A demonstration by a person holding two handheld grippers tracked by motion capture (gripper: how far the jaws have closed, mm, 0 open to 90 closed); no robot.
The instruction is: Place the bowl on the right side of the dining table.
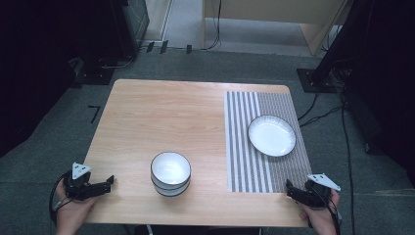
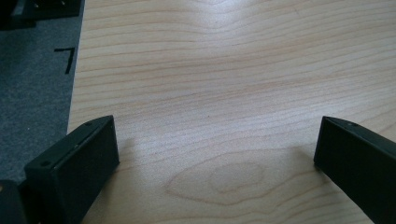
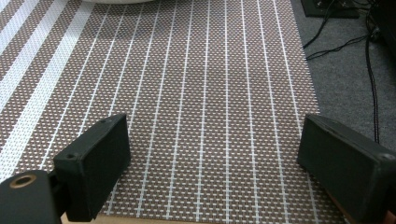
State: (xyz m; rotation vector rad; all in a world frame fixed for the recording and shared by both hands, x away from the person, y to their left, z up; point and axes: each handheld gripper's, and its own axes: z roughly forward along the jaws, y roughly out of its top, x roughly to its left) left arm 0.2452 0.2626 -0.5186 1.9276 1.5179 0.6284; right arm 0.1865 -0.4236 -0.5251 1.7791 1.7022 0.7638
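A stack of white bowls with dark outsides stands near the front middle of the wooden table. A white plate lies on the striped brown placemat at the right. My left gripper rests at the table's front left corner, held in a hand, and in the left gripper view it stands open over bare wood. At the front right corner my right gripper is held over the mat's near edge; in the right gripper view it is open with nothing between the jaws.
Grey carpet surrounds the table, with cables trailing on the right and black stands at the back corners. A light wooden cabinet stands behind the table. A black tape mark lies on the floor at the left.
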